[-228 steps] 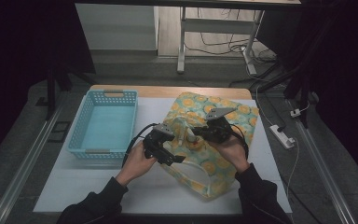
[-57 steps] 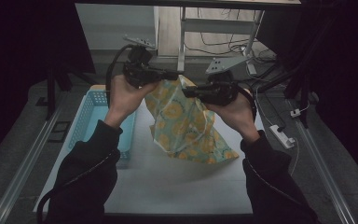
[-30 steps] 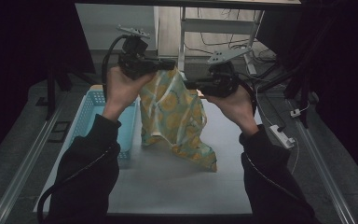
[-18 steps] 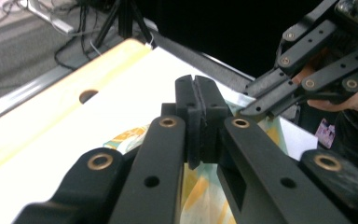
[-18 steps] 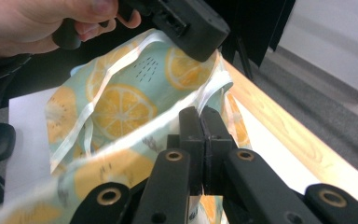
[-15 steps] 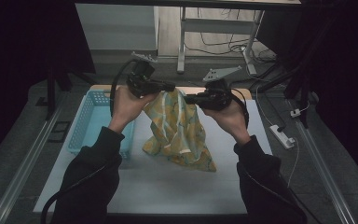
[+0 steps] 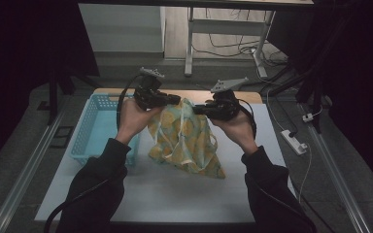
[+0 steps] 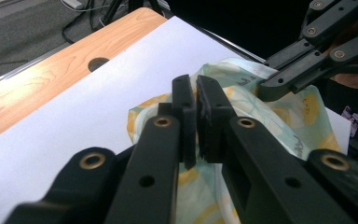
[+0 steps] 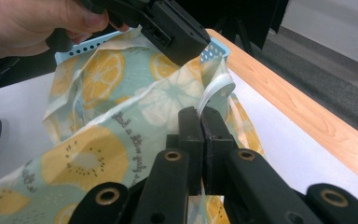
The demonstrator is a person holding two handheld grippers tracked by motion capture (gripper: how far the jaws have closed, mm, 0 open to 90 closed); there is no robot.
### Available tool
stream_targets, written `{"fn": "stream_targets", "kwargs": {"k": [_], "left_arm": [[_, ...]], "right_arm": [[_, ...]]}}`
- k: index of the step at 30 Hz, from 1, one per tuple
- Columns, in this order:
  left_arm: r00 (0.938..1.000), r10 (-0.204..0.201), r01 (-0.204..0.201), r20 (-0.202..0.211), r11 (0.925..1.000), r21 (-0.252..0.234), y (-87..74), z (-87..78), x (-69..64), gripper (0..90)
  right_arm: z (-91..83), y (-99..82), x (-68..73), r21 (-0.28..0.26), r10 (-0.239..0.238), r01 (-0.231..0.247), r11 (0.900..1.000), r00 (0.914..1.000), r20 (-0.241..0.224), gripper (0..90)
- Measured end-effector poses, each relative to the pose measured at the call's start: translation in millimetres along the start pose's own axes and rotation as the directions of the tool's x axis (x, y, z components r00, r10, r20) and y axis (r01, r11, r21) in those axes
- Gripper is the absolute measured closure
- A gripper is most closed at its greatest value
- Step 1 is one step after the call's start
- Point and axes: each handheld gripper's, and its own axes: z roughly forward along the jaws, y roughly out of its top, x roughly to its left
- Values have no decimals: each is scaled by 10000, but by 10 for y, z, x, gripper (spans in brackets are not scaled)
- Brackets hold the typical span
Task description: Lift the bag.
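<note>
Both tongs hold a lemon-print cloth bag [image 7: 184, 141] up by its top edge in the middle of the high view, its lower end resting crumpled on the white bench [image 7: 175, 194]. The left tongs [image 7: 175, 99] are clenched on the cloth at the upper left of the bag; in the left gripper view their jaws have just been opening a little, yet a fold of fabric sits pinched between them. The right tongs [image 7: 199, 109] are clamped on the edge of the bag beside its white drawstring [image 9: 216, 91], as the right gripper view shows.

Judging from this, the bag has been picked up and is hanging between the two grips, low enough that its bottom touches the bench. What is left seems to be laying it flat or moving it into the light blue basket [image 7: 94, 126] at the left of the high view; neither is done yet.

Whether the bag has anything inside is hard to make out, since its folds hide the opening. The hands cover the tong bodies in the high view, and the far edge of the basket is cut off behind the left hand [image 7: 133, 116].
</note>
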Motion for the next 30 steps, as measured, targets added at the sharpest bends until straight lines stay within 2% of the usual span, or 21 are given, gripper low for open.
{"fn": "stream_targets", "kwargs": {"k": [5, 8, 15, 20, 23, 30], "left_arm": [[10000, -57, 57, -17, 9998, -178, -26, 3, 19, 754], [10000, -44, 43, -10, 9990, -449, -38, -56, 11, 651], [9993, 362, -357, 17, 9911, -1285, -155, -259, -81, 434], [9962, 810, -849, -309, 9835, -1598, -280, -426, -165, 293], [9959, 822, -868, -378, 9864, -1397, -368, -509, -199, 215], [9950, 781, -829, -623, 9933, -799, -667, -639, -319, 96]], "right_arm": [[-18, -27, -27, -83, 118, -117, 9999, 9998, 157, 810], [-64, -36, -43, -268, 279, -272, 9993, 9993, 249, 743], [-192, -88, -42, -479, 520, -505, 9976, 9981, 315, 594], [-298, -138, 8, -587, 532, -515, 9969, 9982, 269, 530], [-353, -181, 45, -608, 520, -502, 9969, 9982, 290, 505], [-452, -335, 128, -628, 693, -681, 9957, 9974, 173, 440]]}}
